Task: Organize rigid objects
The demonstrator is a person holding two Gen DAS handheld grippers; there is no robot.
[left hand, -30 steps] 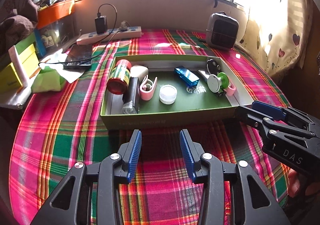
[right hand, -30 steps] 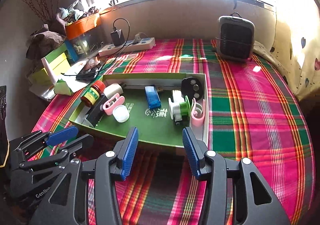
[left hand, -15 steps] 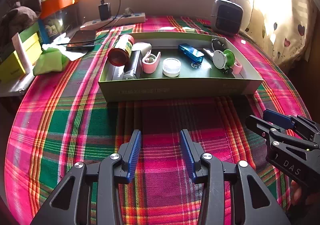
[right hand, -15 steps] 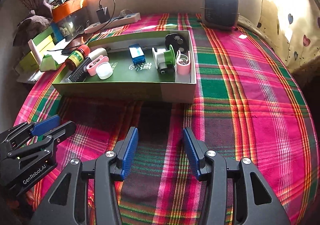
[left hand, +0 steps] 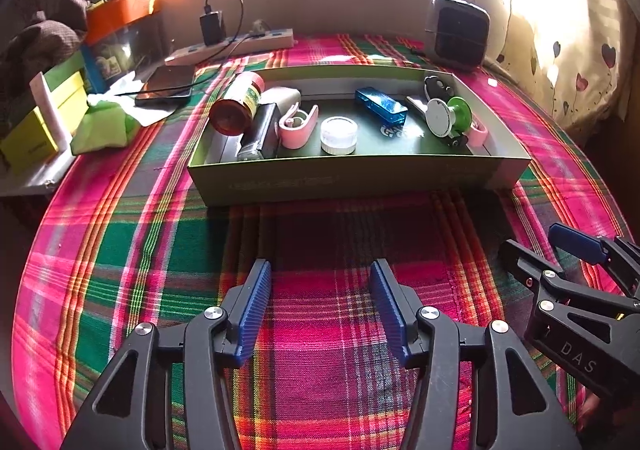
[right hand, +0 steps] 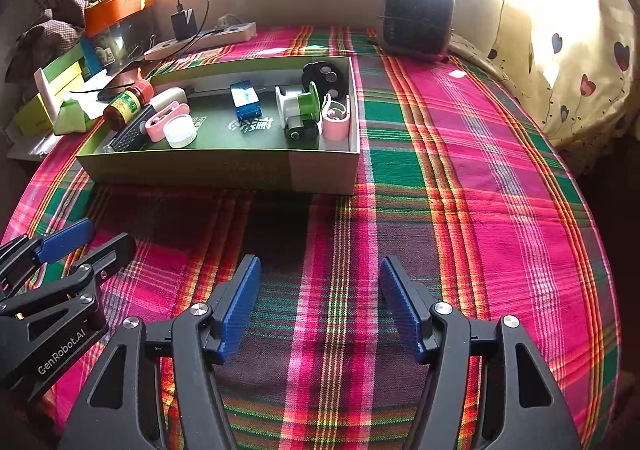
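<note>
Both hand-held grippers standing wide and empty, short of the box.
The left hand-held gripper [left hand: 320,302] and right hand-held gripper [right hand: 320,302] have just been opening their jaws, nothing between them, over the plaid cloth [right hand: 460,210]; the green box [left hand: 352,182] of small objects is lying beyond.

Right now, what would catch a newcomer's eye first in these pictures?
The bright pink and green plaid cloth covers the whole surface. On it sits a shallow green tray of small things, with a red-capped bottle lying at its left end and a blue box near the middle. Near the camera, the left gripper and right gripper are open and empty.
</note>
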